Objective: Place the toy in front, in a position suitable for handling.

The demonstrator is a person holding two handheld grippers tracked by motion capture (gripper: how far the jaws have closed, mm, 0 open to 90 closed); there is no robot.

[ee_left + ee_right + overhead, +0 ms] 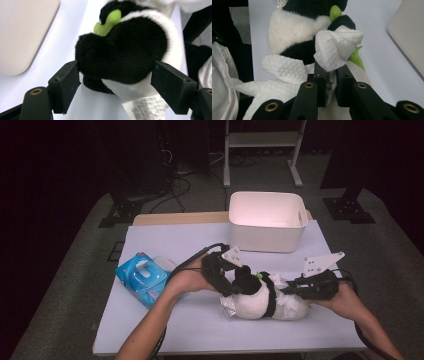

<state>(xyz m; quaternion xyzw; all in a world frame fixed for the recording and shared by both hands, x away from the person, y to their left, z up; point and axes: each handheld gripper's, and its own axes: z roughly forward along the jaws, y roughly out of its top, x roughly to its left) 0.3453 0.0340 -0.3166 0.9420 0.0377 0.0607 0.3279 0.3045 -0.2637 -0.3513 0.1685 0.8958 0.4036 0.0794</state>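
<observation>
A black-and-white plush panda (260,301) lies on its side on the white table sheet (175,240), with a green leaf piece (107,22) on its front. My left gripper (239,282) comes in from the left. In the left gripper view its jaws (115,85) stand wide, pressed on either side of a black furry limb of the panda (130,50). My right gripper (292,289) comes from the right. In the right gripper view it (331,72) is shut on a crumpled white wipe (337,50) held against the panda (287,30).
A white plastic bin (267,220) stands at the back of the table, just behind the panda. A blue pack of wipes (141,277) lies at the left by my left forearm. Beyond the table are dark stands and cables on a grey floor.
</observation>
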